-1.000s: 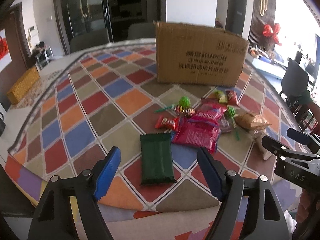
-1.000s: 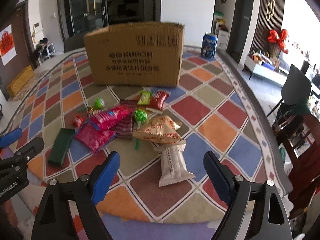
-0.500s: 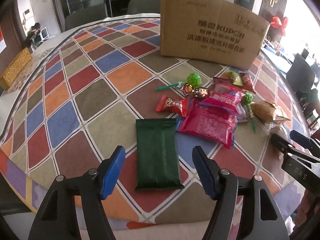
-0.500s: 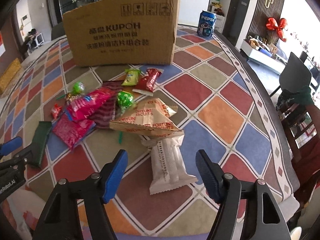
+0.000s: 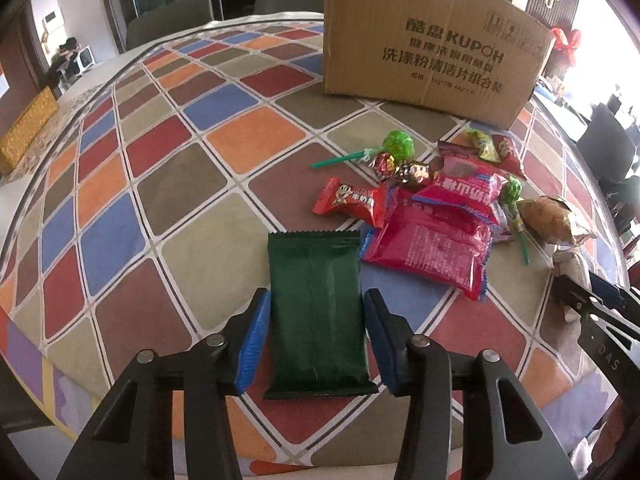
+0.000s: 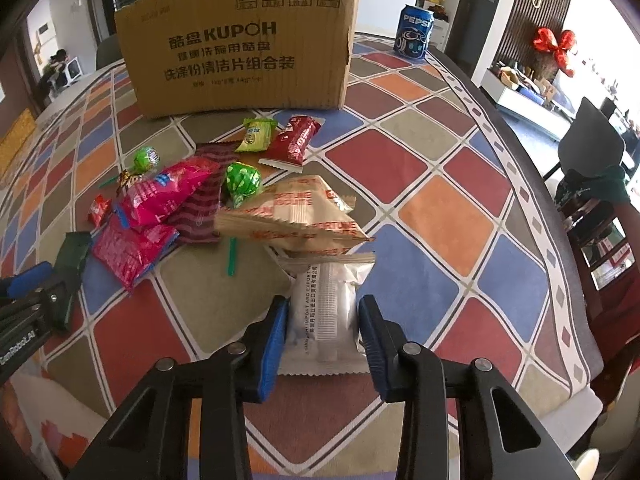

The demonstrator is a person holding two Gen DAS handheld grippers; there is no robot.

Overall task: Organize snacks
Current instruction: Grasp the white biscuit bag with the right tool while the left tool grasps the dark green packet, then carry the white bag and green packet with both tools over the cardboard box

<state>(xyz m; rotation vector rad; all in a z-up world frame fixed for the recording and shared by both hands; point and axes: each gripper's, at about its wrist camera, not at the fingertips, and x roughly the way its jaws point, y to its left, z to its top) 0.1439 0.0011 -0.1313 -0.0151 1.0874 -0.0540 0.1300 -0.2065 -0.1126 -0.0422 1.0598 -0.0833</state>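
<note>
Left gripper has dropped low and its blue pads now bracket the flat dark green foil snack packet, jaws narrowed from a wide spread a second ago to just beside each long edge; cannot tell if the pads actually touch yet, so not a firm grip. Packet lies flat on the multicoloured diamond-patterned tablecloth, left of the snack pile: crimson printed packets, green-wrapped lollipop. Right gripper did the same move: came down and closed in around the white translucent pillow-pack snack, pads right at its sides, far end tucked under the beige fortune biscuit bag. Brown corrugated cardboard box stands upright behind the pile, likely the drop target. Blue Pepsi can sits far right beyond it. Judgement: both hands about to pinch and lift; nothing sorted yet, task at its start.
</note>
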